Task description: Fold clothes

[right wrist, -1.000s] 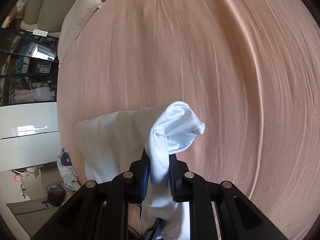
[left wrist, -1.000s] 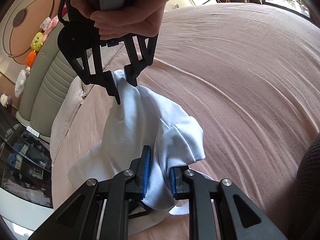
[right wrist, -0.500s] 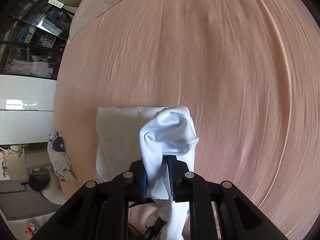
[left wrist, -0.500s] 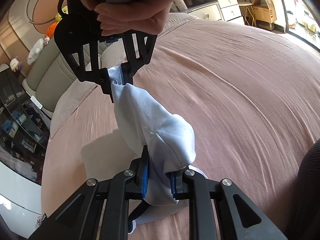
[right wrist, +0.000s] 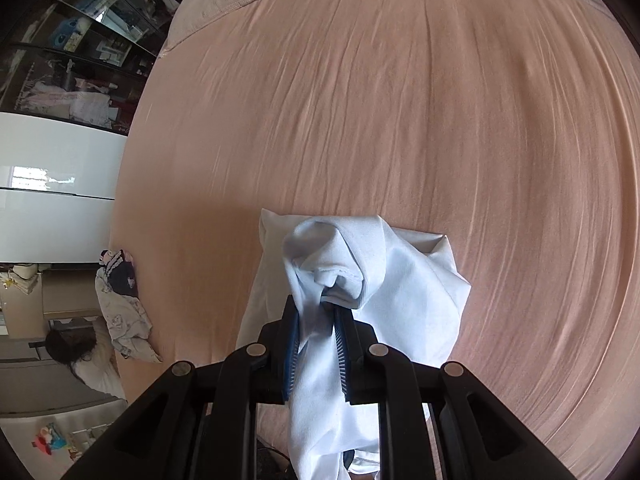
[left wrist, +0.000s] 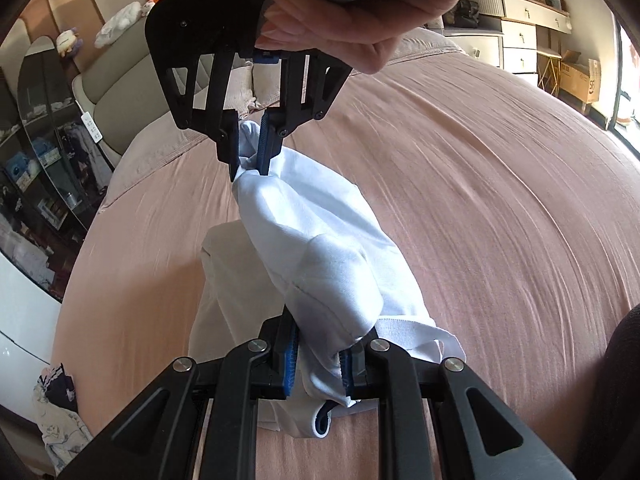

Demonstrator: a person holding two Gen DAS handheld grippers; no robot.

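While both claws are pinching the white shirt point(left wrist: 320, 248), it is hanging between them above the pink bed sheet point(left wrist: 500, 200). Part of the shirt is lying flat on the sheet, near the left side edge of the bed. To the right and toward the far end, the sheet is spreading wide and bare, with only soft wrinkles. Past the left edge of the bed, a heap of patterned clothes point(right wrist: 120, 312) is lying low down, and glass shelves point(right wrist: 80, 60) are standing behind it.

A cardboard box point(left wrist: 578, 76) by the white drawers point(left wrist: 516, 28) is showing some dark print, but it is too small to read.

The left gripper point(left wrist: 320, 364) is squeezing a thick bunch of the shirt, so its blue pads point(left wrist: 289, 360) are staying a little apart with cloth filling the gap. The right gripper point(right wrist: 316, 344) is pinching another bunch of shirt, which is trailing down between its fingers. In the left camera, the right gripper point(left wrist: 250, 160) is showing up high, held by a hand point(left wrist: 360, 16), with its tips nearly together on a shirt corner.
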